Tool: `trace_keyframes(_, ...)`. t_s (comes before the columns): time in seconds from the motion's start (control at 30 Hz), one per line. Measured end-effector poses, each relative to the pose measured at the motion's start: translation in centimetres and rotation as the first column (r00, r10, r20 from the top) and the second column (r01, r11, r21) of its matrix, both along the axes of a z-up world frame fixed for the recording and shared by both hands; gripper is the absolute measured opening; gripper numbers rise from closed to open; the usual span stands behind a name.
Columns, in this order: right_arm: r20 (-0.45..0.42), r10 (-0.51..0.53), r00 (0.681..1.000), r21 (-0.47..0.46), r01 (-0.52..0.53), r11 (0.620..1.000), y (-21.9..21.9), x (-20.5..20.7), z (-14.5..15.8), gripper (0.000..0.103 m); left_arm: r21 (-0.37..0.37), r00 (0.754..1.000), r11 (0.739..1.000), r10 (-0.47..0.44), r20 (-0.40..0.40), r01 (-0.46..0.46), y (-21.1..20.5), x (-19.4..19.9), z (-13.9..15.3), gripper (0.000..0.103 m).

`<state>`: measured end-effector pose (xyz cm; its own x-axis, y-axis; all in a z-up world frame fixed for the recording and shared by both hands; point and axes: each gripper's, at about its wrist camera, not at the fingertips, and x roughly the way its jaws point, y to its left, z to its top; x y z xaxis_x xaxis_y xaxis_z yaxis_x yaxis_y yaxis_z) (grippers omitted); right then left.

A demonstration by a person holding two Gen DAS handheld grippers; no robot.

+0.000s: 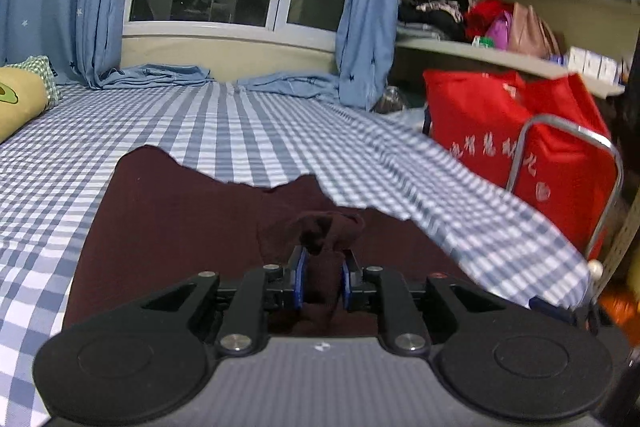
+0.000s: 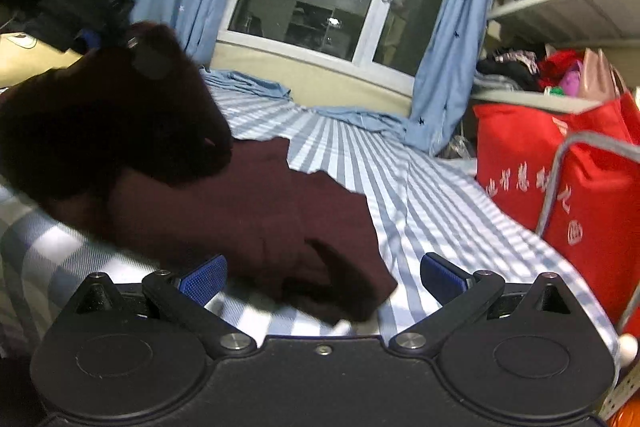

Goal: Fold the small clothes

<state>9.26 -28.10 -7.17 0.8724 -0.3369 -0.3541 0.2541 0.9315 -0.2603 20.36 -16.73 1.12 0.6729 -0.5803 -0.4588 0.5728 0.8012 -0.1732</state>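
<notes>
Our left gripper [image 1: 323, 267] pinches a bunched corner of the maroon garment [image 2: 256, 203], lifting it over the checked bed [image 1: 120, 131]; our right gripper [image 2: 323, 273] gapes empty. That small bunch may slip, collapsing the fold.

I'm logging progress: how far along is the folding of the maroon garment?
Underway. The left gripper is shut on a bunch of the maroon garment, lifting one part over the rest. The right gripper is open and holds nothing. Left: lay it down and flatten it on the checked sheet.
</notes>
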Motion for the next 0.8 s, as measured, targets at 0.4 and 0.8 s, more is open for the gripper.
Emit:
trace_keyframes(0.4, 0.056, -0.034, 0.998, 0.119, 0.027, 0.993, -2.2, -0.4, 0.8, 0.103, 0.097, 0.997, 0.995, -0.026, 0.067, 0.02, 1.6, -4.2, 0.4, 0.085)
trace_keyframes(0.8, 0.153, 0.098, 0.983, 0.356, -0.147, 0.923, -3.4, 1.1, 4.6, 0.103, 0.395, 0.979, 0.916, -0.018, 0.202, -0.065, 3.6, -7.5, -1.7, 0.097)
